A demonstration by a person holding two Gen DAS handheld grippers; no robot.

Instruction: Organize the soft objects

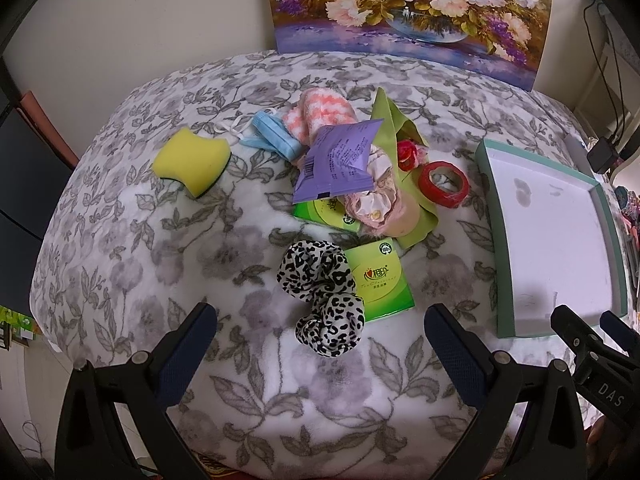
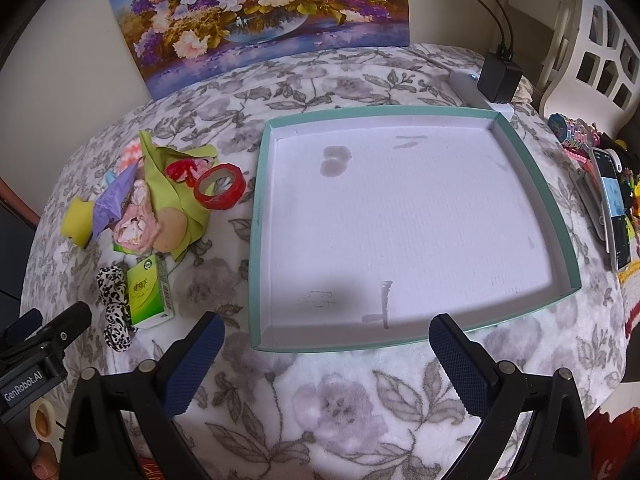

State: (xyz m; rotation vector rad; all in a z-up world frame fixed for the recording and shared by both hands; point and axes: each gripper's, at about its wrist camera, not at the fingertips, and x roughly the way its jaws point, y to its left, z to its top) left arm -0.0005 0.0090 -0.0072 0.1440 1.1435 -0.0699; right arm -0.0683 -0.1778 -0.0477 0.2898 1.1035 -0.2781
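A pile of small items lies on a floral blanket (image 1: 120, 264): a leopard-print scrunchie (image 1: 324, 304), two green tissue packs (image 1: 380, 280), a purple packet (image 1: 340, 160), a yellow sponge (image 1: 192, 160), a blue face mask (image 1: 272, 136), a pink-and-white fuzzy sock (image 1: 320, 116), a green cloth (image 1: 392, 128) and a red tape roll (image 1: 444, 184). My left gripper (image 1: 320, 344) is open and empty, just short of the scrunchie. My right gripper (image 2: 326, 344) is open and empty at the near edge of the shallow teal-rimmed box (image 2: 256, 240), which holds nothing.
A flower painting (image 1: 408, 12) leans against the wall behind the blanket. A black charger on a white power strip (image 2: 498, 80) sits behind the box. A phone (image 2: 614, 208) and colourful trinkets lie to its right. The box also shows in the left wrist view (image 1: 490, 200).
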